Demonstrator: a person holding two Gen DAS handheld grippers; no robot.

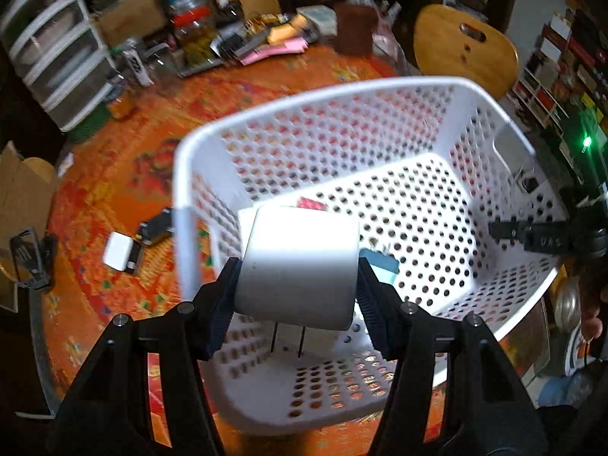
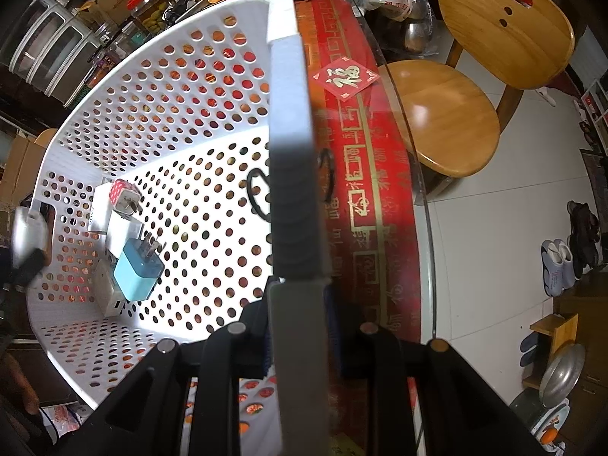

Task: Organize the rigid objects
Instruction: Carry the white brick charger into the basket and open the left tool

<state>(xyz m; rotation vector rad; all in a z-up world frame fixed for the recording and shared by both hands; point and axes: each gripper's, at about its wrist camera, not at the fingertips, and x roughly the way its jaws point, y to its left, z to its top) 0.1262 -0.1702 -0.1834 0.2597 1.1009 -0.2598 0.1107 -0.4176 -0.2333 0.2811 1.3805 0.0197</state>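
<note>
The left gripper clenches a white charger block between its two pads, its two prongs pointing down, held above the inside of the white perforated basket. The right gripper is closed on the basket's rim, one finger inside the wall and one outside. On the basket floor, towards its left end in the right wrist view, lie a blue plug adapter, a white charger with USB ports partly under it, a pink patterned plug and a flat white box (its lettering is too small to read). Outside the basket, on the orange patterned tablecloth, sit a small white block and a dark device. A wooden chair stands beyond the table's far edge.
</note>
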